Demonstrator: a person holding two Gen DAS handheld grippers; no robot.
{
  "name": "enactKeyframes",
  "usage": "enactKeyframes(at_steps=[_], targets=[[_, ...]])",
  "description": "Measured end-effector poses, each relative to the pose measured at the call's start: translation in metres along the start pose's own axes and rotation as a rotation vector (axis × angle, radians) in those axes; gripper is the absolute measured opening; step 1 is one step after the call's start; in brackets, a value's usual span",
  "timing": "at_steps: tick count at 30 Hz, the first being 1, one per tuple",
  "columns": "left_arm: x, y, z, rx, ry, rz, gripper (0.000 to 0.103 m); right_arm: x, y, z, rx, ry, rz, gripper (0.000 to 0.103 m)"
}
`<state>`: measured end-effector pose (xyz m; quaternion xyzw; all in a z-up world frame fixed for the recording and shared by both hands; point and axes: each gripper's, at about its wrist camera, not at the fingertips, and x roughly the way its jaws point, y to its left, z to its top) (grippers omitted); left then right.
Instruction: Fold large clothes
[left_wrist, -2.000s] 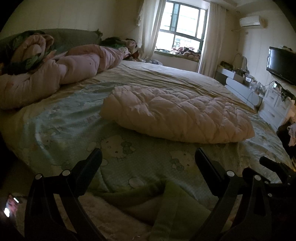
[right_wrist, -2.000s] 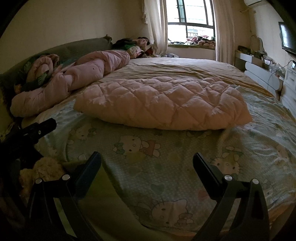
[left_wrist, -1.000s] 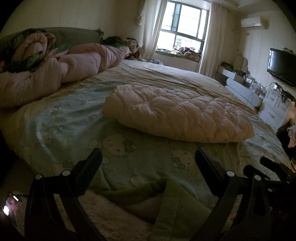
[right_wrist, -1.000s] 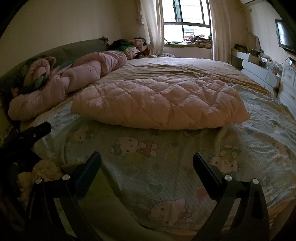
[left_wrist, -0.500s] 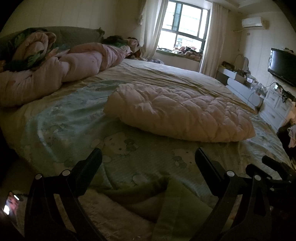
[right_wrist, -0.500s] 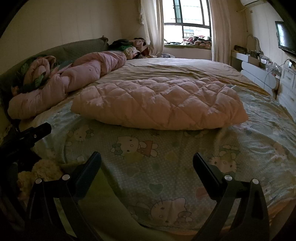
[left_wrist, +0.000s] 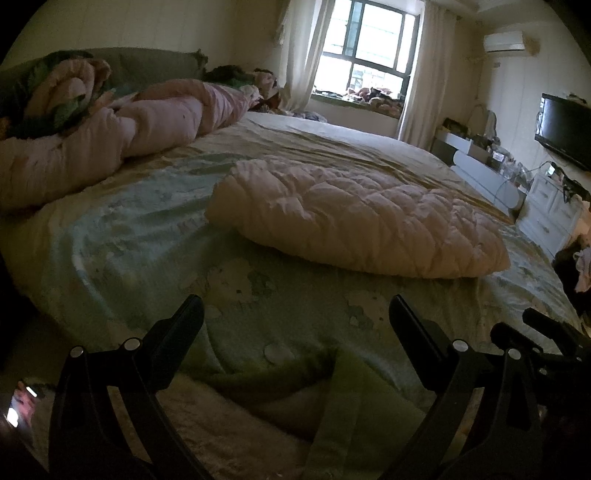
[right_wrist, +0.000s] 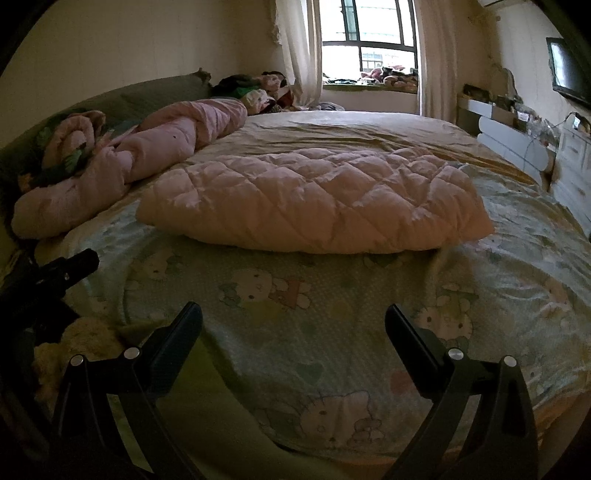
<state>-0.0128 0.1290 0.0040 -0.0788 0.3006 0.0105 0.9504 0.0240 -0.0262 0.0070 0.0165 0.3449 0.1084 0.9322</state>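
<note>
A pink quilted padded garment (left_wrist: 354, 218) lies folded flat in the middle of the bed; it also shows in the right wrist view (right_wrist: 314, 199). My left gripper (left_wrist: 295, 314) is open and empty, near the bed's front edge, well short of the garment. My right gripper (right_wrist: 293, 321) is open and empty, above the printed sheet in front of the garment. The right gripper's body shows at the left view's right edge (left_wrist: 546, 343), and the left gripper's body at the right view's left edge (right_wrist: 55, 277).
The bed (right_wrist: 332, 306) has a cat-print sheet. A rolled pink duvet (left_wrist: 122, 129) lies along the headboard side. A green fleecy blanket (left_wrist: 332, 398) lies at the front edge. Window (left_wrist: 365, 40), TV (left_wrist: 565, 129) and white drawers (left_wrist: 546, 214) stand beyond.
Both grippers have shifted only slightly; the view drifts a little. The garment has not moved and both grippers stay open.
</note>
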Motion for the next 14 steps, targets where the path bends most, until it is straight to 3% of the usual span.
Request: enactKeyframes(at_steps=[5,8,10,12,14], targets=[[0.003,0.001,-0.001,0.007,0.009,-0.004,0.094,-0.001,-0.005,0.001,0.038,-0.009,-0.022,0.099],[0.012,0.013,0.005,-0.026,0.030,-0.011,0.094,-0.002,-0.033,0.005,0.134,-0.023,-0.073,0.099],[0.028,0.033,0.017,-0.049,0.063,0.014,0.094,0.001,-0.078,0.004,0.256,-0.019,-0.182,0.099],[0.047,0.060,0.031,-0.068,0.075,0.077,0.094,0.000,-0.140,-0.008,0.409,-0.001,-0.345,0.099],[0.071,0.106,0.054,-0.092,0.082,0.225,0.094,-0.012,-0.205,-0.028,0.541,-0.001,-0.514,0.099]])
